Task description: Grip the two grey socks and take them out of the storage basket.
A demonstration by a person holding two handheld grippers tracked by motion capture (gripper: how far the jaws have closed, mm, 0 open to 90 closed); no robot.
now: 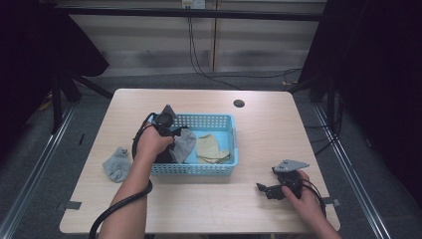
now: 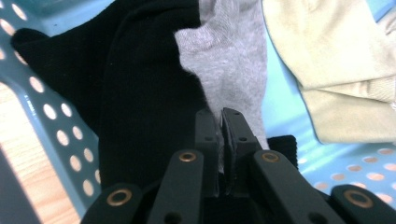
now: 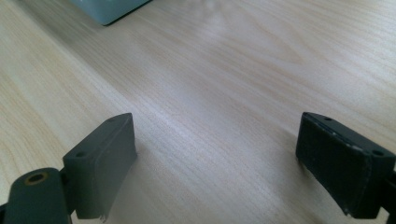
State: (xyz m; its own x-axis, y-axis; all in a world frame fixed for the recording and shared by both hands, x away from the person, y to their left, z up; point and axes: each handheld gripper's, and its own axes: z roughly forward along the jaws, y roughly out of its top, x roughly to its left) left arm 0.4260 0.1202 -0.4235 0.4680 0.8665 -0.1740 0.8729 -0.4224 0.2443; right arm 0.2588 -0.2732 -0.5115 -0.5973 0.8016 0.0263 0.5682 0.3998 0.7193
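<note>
A light blue perforated basket (image 1: 199,170) stands mid-table. Inside lie a black sock (image 1: 164,157), a grey sock (image 1: 185,143) and beige socks (image 1: 210,148). My left gripper (image 1: 171,135) reaches down into the basket's left half. In the left gripper view its jaws (image 2: 220,116) stand pinched together on the lower edge of the grey sock (image 2: 224,56), which overlaps the black sock (image 2: 135,93), with the beige socks (image 2: 336,60) to the right. My right gripper (image 1: 261,188) rests on the table near the front right, open, with bare wood between its jaws (image 3: 215,158).
Another grey sock (image 1: 117,164) lies crumpled on the table left of the basket. A dark round hole (image 1: 239,103) marks the tabletop behind the basket. A corner of the basket (image 3: 109,9) shows at the top of the right gripper view.
</note>
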